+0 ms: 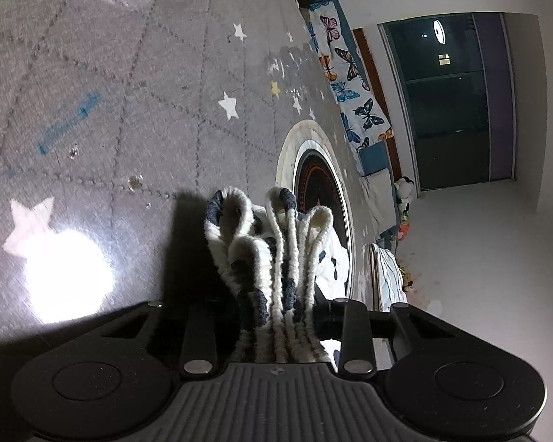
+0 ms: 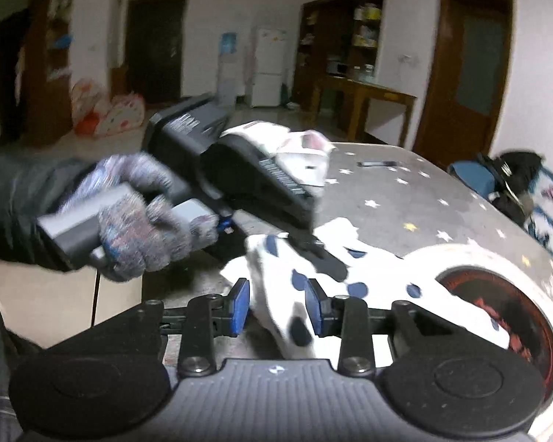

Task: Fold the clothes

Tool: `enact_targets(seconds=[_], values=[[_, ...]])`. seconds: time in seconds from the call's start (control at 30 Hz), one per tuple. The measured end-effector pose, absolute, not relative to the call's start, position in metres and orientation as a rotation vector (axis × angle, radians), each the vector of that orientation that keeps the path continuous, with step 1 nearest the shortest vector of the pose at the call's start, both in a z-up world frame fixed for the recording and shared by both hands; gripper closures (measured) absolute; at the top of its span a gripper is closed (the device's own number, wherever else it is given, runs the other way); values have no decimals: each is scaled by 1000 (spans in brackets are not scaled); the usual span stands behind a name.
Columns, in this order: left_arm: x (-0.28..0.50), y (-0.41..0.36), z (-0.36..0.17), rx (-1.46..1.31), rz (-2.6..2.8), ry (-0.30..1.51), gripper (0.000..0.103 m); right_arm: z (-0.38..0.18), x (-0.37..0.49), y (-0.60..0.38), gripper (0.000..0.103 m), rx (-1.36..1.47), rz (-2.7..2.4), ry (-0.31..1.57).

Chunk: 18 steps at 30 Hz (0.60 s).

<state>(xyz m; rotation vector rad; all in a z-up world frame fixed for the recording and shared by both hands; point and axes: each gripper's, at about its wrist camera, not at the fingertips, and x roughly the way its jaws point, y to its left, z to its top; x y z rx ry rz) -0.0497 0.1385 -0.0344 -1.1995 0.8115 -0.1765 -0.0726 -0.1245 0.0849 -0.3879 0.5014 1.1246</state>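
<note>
The garment is white with dark blue dots and a ribbed knit hem. In the left wrist view my left gripper is shut on a bunched stack of its ribbed hem folds, which hide the fingers. In the right wrist view the garment lies on the grey star-patterned table cover. My right gripper has its blue pads on either side of a fold of the cloth, with a gap on the left. The left gripper, held by a gloved hand, pinches the cloth just beyond.
A round white-rimmed dark patch is printed on the cover at the right, also in the left wrist view. A folded white garment and a dark flat object lie farther back. A butterfly-print cloth hangs past the table edge.
</note>
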Motion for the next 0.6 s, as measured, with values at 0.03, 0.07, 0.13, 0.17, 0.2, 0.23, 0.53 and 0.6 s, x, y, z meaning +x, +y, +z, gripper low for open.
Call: enact_targets(seconds=[0.03,0.07,0.13,0.17,0.2,0.23,0.53,0.6], values=[[-50,138,-34,-1194,-177,811,69,87,-66,-130,70,-358,1105,517],[-51,138,-34,-1187,-177,810,69,88,-59,-135,70,-334,1079,530],[-52,137,-32,-1172,-173,811,69,87,-39,-145,70,-269,1020,564],[-53,137,-32,-1166,-172,811,69,87,-29,-147,70,-246,993,582],[-53,136,-31,-1165,-171,811,69,86,-19,-147,70,-224,965,600],[-53,136,-31,-1163,-171,811,69,86,-9,-147,70,-203,938,618],[-52,136,-29,-1157,-169,808,69,48,62,-128,70,-195,785,771],[-52,136,-30,-1159,-169,809,69,42,71,-132,70,-207,746,776]])
